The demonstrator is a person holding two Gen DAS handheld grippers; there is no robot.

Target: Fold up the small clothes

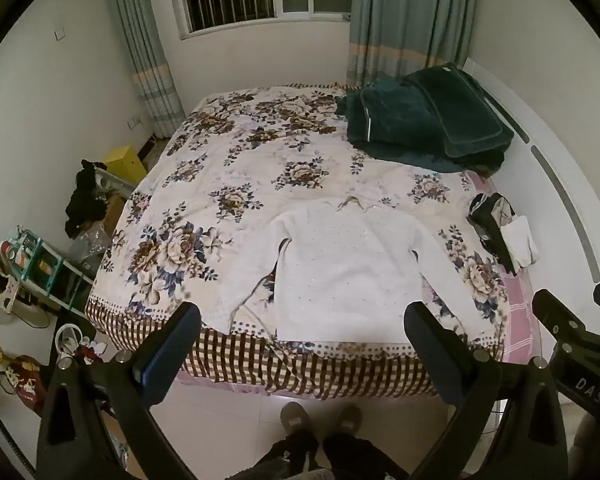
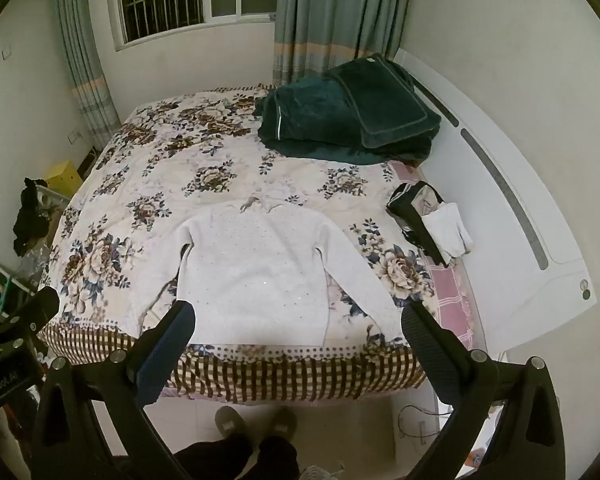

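We hold the left gripper [image 1: 302, 336] and right gripper [image 2: 298, 334] spread wide and empty above the bed's [image 1: 204, 152] near edge, presumably to survey before grasping. The white sweater [image 1: 340, 268] lies flat at the near edge, collar far, both sleeves angled outward, hem toward us, fine pale dots across the front.
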